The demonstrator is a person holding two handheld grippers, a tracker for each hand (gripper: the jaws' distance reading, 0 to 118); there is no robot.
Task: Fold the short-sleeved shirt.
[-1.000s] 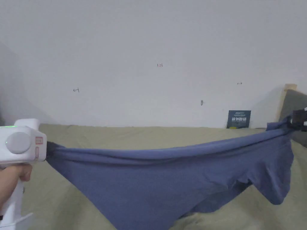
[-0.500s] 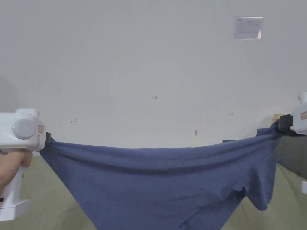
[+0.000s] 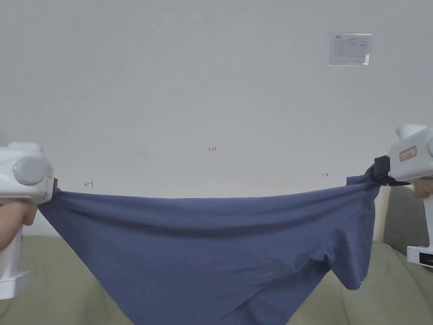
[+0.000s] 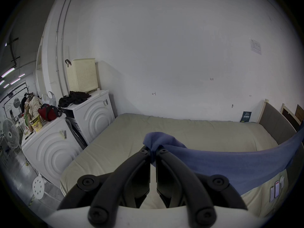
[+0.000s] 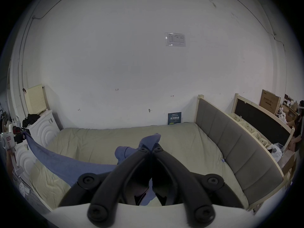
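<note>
Head view: left tongs (image 3: 54, 191), right tongs (image 3: 377, 174) clamp shirt (image 3: 211, 241) edge, stretched above bed (image 3: 50, 296).

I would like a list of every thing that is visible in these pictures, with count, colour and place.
shirt: 1, blue, stretched in the air between both grippers, above the bed
bed: 1, beige cover, against the wall
headboard: 1, grey, right end of bed
machines: 2, white, left of bed
basket: 1, cream, on the far machine
fan: 1, white, far left
left gripper: 1, black jaws, shut on shirt
right gripper: 1, black jaws, shut on shirt
</note>
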